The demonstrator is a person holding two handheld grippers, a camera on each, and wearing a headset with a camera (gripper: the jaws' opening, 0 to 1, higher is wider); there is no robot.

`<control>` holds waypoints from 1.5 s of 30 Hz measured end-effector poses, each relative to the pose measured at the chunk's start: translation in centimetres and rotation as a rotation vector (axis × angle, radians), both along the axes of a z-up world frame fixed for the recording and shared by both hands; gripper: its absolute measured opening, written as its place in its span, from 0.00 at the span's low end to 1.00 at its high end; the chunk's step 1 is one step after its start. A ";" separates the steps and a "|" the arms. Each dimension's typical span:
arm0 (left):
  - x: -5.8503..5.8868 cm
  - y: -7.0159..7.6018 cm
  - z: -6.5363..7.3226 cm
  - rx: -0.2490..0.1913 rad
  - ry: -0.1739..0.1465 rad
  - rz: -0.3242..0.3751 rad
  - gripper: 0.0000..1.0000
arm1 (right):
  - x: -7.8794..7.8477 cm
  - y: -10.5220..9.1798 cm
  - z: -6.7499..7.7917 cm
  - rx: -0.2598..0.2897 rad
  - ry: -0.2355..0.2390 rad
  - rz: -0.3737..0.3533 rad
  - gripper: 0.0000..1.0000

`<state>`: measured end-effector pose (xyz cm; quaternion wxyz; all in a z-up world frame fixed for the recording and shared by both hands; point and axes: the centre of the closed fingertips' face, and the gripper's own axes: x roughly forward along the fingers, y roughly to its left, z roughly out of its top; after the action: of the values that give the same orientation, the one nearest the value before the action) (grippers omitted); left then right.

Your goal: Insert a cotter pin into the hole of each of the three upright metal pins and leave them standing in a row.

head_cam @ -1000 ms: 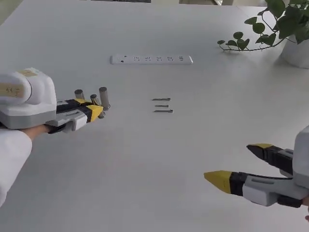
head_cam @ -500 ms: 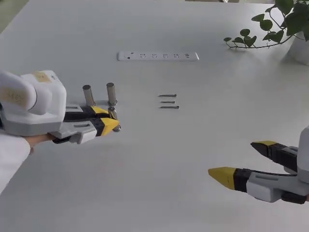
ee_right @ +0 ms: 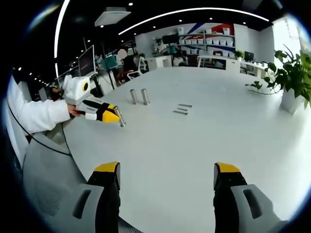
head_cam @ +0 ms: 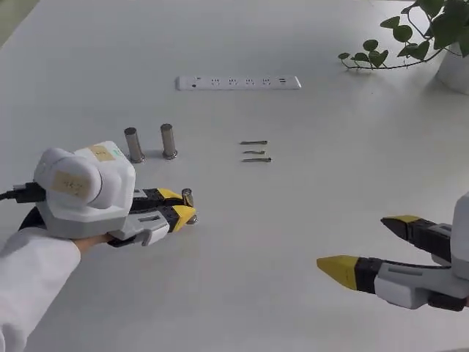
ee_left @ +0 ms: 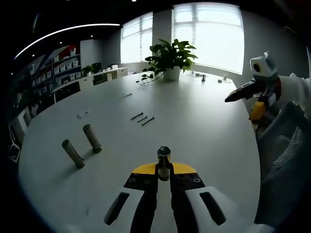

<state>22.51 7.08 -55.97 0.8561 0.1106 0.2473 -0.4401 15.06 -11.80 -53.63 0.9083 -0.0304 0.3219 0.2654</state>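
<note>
so the left gripper (head_cam: pixel 179 206) is squeezing one metal pin (head_cam: pixel 188 198) between its yellow tips, jaws narrowed right down onto it, and it's holding that pin roughly upright low over the white table (head_cam: pixel 286 220); can't tell if the base is touching the surface; the two other pins (head_cam: pixel 133 144) are standing upright side by side a bit further back, apart from each other and from the gripper; the three cotter pins (head_cam: pixel 254 152) are lying flat in a little stack of parallel lines to the right of those, nothing touching them; the right gripper (head_cam: pixel 354 244) is hovering off at the near right with its jaws spread wide and nothing between them; a power strip (head_cam: pixel 238 83) is sitting further back, and a potted plant (head_cam: pixel 421 29) is trailing leaves at the far right corner
</note>
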 end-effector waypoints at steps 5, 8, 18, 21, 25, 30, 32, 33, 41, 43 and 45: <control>-0.2 0.0 -0.6 0.014 0.003 0.015 0.07 | 0.0 0.3 -0.1 0.002 0.003 0.006 0.76; -0.2 -0.1 -0.9 0.020 0.004 0.016 0.07 | -0.1 0.4 -0.1 0.003 0.005 0.011 0.76; 0.4 -0.1 -0.7 0.002 -0.005 0.032 0.07 | -0.2 0.3 -0.2 0.006 0.010 0.008 0.76; 0.4 0.0 -0.8 0.000 -0.003 0.035 0.07 | -0.2 0.3 -0.3 0.006 0.012 0.008 0.76; 0.3 0.1 -0.8 -0.002 -0.005 0.038 0.07 | -0.2 0.4 -0.4 0.008 0.017 0.012 0.75; 0.2 0.0 -0.6 0.007 -0.030 0.028 0.07 | -0.2 0.5 -0.4 0.008 0.016 0.017 0.74; 0.2 0.0 -0.6 0.011 -0.036 0.027 0.07 | -0.2 0.5 -0.4 0.009 0.016 0.016 0.74; 0.2 0.0 -0.6 0.008 -0.034 0.028 0.07 | -0.2 0.5 -0.4 0.008 0.015 0.016 0.75; 0.0 0.2 0.2 -0.038 -0.022 0.028 0.15 | -0.2 0.4 -0.3 0.023 0.007 0.005 0.75; -0.1 0.3 0.6 -0.055 -0.019 0.026 0.20 | -0.2 0.4 -0.4 0.025 0.008 0.004 0.75; -0.4 0.5 1.1 -0.068 -0.023 0.016 0.26 | -0.3 0.5 -0.4 0.023 0.009 0.006 0.75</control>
<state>22.07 7.60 -54.89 0.8658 0.0845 0.2230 -0.4399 14.77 -11.33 -54.03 0.9064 -0.0195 0.3227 0.2718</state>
